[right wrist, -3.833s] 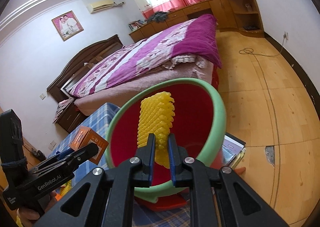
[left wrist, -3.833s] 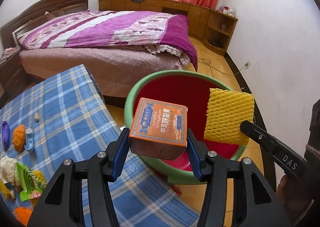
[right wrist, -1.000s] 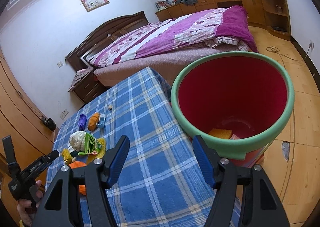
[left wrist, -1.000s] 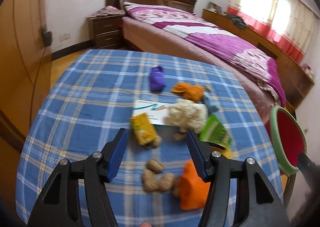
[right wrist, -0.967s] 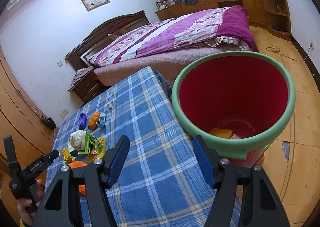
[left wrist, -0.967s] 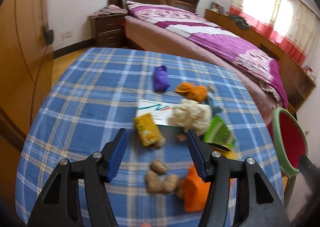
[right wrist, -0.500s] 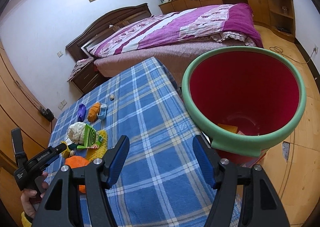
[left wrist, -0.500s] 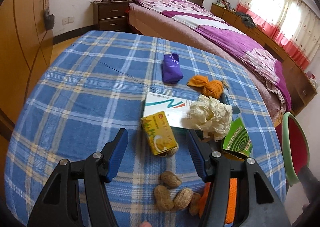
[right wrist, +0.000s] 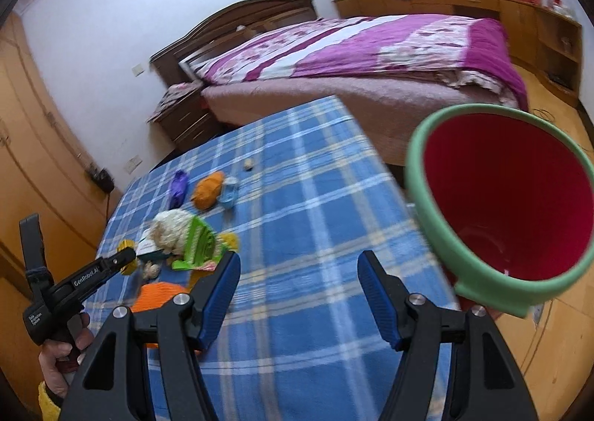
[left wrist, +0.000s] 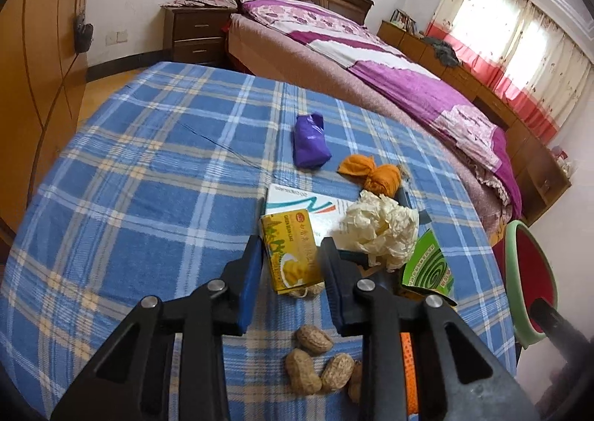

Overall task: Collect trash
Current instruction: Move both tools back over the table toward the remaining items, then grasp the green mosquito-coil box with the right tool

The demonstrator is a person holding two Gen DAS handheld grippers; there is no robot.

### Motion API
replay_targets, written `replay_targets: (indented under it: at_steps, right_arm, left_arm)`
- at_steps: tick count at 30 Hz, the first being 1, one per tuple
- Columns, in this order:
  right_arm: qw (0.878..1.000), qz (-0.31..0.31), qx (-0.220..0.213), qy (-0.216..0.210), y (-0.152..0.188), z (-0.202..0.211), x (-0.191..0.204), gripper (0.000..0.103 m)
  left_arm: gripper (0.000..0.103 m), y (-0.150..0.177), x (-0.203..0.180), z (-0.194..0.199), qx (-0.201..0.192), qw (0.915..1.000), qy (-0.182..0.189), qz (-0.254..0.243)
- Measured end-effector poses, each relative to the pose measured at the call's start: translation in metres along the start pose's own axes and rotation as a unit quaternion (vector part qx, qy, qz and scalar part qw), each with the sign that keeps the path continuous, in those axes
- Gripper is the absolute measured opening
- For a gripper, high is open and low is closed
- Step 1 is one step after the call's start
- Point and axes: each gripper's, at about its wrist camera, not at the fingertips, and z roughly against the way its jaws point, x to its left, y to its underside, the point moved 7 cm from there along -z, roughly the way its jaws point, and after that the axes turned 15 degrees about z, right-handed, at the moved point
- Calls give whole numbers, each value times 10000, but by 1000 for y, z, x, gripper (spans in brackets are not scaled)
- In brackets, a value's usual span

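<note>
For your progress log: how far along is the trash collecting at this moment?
Done: unclear, the bin's bottom isn't visible. In hand: left hand-held gripper closing around the yellow box; right hand-held gripper open, empty. Left: purple bag, orange bundle, crumpled paper, peanuts.

Left claw (left wrist: pixel 290 265) closing; right claw (right wrist: pixel 299 281) agape

Box (left wrist: pixel 289 254) btwn left gripper (left wrist: pixel 290 260) jaws as they close, on tablecloth (left wrist: pixel 148 176), flat carton (left wrist: pixel 308 206) behind it, crumpled paper (left wrist: pixel 378 231) to its right, peanuts (left wrist: pixel 315 361) in front, bag (left wrist: pixel 310 140) further back, bin (right wrist: pixel 497 205) off table's right edge, bed (left wrist: pixel 371 61) beyond.
</note>
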Motion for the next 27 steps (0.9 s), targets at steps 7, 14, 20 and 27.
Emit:
replay_targets:
  at_steps: [7,14,20,27]
  right_arm:
    - [9967,560,231,-538,-11,-27,49,77]
    - [9914,1037,511,-620,-16,-57,84,89]
    - [9869,1307,813,-477,-13,-84,95,90]
    - [9871,1096,1077,-440,-9,-103,87,85]
  left_arm:
    - [32,-3,19,11,-38,9999,-68,134]
    - [32,-7,33,18,-158,9996,-157,144]
    - [32,-7,41,19,-161,9995,-180,213]
    - [32,-5,47,17,-137,9994,-189,264]
